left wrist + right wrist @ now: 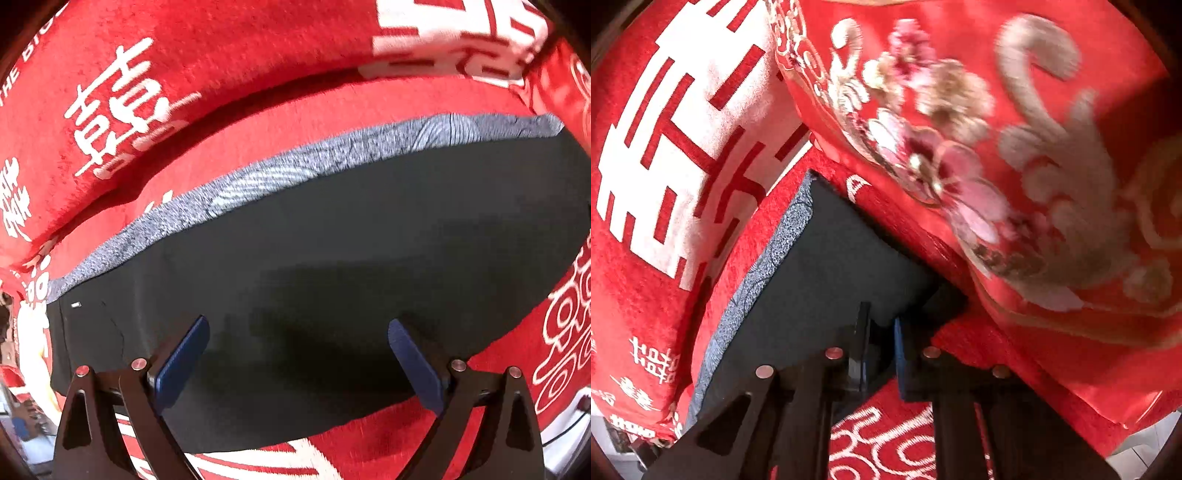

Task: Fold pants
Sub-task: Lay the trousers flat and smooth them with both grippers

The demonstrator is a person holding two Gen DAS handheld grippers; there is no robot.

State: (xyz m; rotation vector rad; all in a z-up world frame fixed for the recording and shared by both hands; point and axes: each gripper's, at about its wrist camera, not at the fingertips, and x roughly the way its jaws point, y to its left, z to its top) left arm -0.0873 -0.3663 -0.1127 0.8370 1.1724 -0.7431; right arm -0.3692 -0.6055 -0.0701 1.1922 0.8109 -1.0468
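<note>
Our left gripper (pixel 298 328) hangs with its blue pads (pixel 181 360) spread wide over the pants (pixel 351 258), gripping nothing; we judge it is held open there to come down on the cloth or to press it flat. Our right gripper (pixel 881 345) has its fingers drawn narrow, and a dark corner of the pants sits between them, so we take it to be pinching that corner, probably to carry it over for a fold.

The pants lie flat on the red blanket (pixel 258 74) as a dark, roughly rectangular slab, already looking folded at least once. A grey patterned band (pixel 258 177) runs along the far edge in the left view and along the left edge in the right view.

For room: the near edge of the pants falls just below the left pads, with bare blanket beyond it. Past the band, a roll of blanket rises close by, which limits travel that way. On the right, a flowered quilt (pixel 1015 166) crowds the edge nearest the right gripper, so we have little room there.
</note>
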